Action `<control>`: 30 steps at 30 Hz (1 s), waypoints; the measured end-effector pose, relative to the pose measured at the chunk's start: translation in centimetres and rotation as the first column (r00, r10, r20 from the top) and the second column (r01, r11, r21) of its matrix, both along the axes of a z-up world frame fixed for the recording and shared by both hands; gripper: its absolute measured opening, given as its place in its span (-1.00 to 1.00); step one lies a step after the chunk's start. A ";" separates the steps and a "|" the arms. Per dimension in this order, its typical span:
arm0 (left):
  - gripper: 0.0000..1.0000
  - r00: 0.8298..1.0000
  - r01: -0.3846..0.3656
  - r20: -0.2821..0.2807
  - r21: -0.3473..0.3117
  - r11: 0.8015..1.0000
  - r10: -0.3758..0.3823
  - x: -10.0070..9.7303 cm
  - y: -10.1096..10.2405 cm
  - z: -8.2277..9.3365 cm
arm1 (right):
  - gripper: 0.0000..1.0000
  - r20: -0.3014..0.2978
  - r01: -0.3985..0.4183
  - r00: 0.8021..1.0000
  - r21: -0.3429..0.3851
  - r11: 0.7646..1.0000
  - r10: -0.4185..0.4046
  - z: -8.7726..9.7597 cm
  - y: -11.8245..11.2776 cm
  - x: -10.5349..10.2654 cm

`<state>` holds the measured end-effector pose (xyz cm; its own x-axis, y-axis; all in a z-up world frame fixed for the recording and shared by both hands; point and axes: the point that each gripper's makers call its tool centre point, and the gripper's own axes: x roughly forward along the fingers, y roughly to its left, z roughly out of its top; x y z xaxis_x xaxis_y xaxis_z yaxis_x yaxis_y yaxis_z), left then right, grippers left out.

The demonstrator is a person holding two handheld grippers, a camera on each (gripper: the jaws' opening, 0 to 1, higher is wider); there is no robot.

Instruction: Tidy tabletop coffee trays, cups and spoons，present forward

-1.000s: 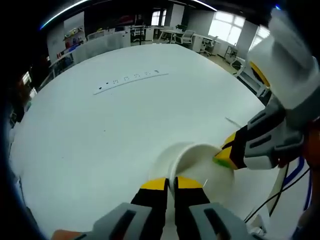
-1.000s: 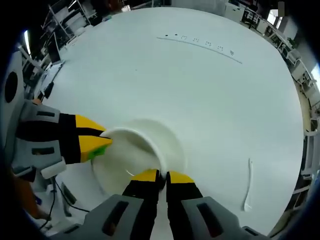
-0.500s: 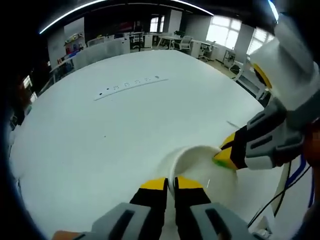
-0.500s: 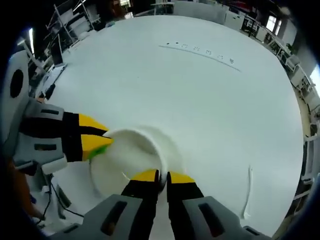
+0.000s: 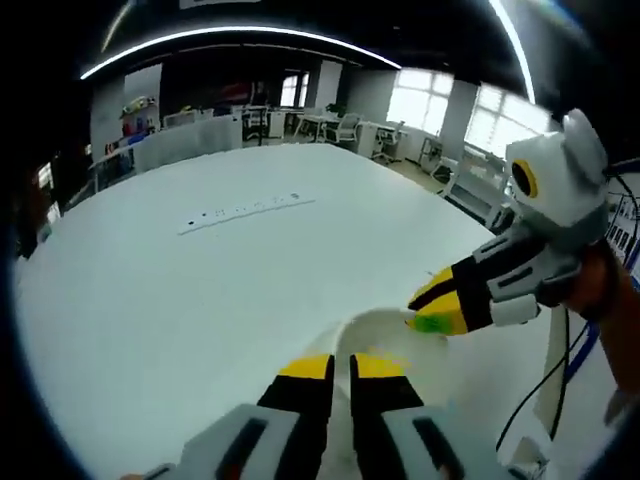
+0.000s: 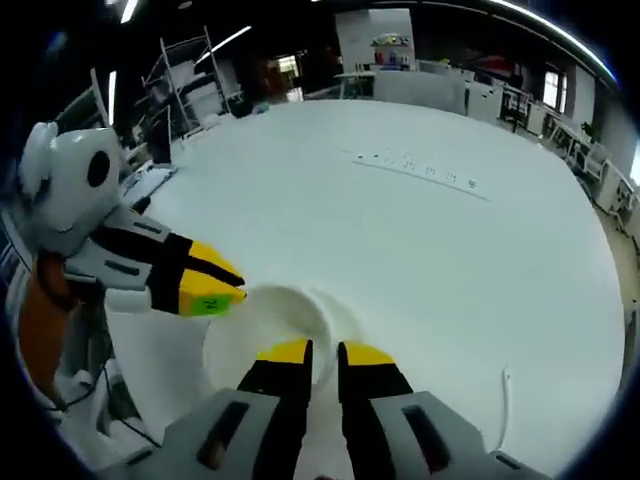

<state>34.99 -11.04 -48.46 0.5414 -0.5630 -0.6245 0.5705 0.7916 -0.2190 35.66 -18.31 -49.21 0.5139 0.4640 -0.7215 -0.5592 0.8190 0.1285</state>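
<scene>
Yellow-tipped left tool (image 5: pixel 340 368) is clenched on the near rim of a white cup (image 5: pixel 385 335), jaws almost together with the thin wall pinched between them. Right tool (image 6: pixel 318 355) has the same kind of grip on the same cup (image 6: pixel 268 325), jaws nearly closed on the rim at the side nearest its own camera.

Each tool is seen in the other's view. In the left gripper view the right tool (image 5: pixel 432 308) comes in from the right, its tips at the cup's far rim, with a green patch on the lower tip. In the right gripper view the left tool (image 6: pixel 225 285) comes in from the left, its tips at the cup's left rim, also marked green. So the two grips sit on opposite sides of the rim.

Cup is open toward both cameras and sits low over the white bench (image 5: pixel 200 290); can't tell whether it touches the surface or is lifted off.

White spoon (image 6: pixel 505 392) lies flat on the bench (image 6: pixel 420 250), well apart from the cup, toward the right of the right gripper view.

Further out, a strip of small dark marks (image 5: pixel 245 210) runs across the bench; also seen in the right gripper view (image 6: pixel 420 170). Desks and windows beyond the bench edge.
</scene>
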 end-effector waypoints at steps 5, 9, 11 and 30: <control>-0.82 0.997 -0.007 0.079 -0.020 1.000 0.008 -0.5 0.2 1.5 | -0.72 0.100 -0.015 0.995 0.040 0.999 0.011 2.2 0.2 0.0; -0.79 0.970 0.000 0.243 -0.059 0.998 0.014 0.1 0.7 4.0 | -0.67 0.191 -0.076 0.980 0.075 0.994 0.060 4.3 0.3 -0.7; -0.79 0.947 -0.040 0.312 -0.110 0.993 0.073 0.5 1.8 5.7 | -0.62 0.219 -0.078 0.974 0.092 0.993 0.056 5.0 -0.3 -1.3; -0.71 0.746 -0.140 0.622 -0.203 0.969 0.238 -4.5 12.2 12.8 | -0.54 0.616 -0.014 0.771 0.271 0.963 -0.162 15.8 -9.2 -7.1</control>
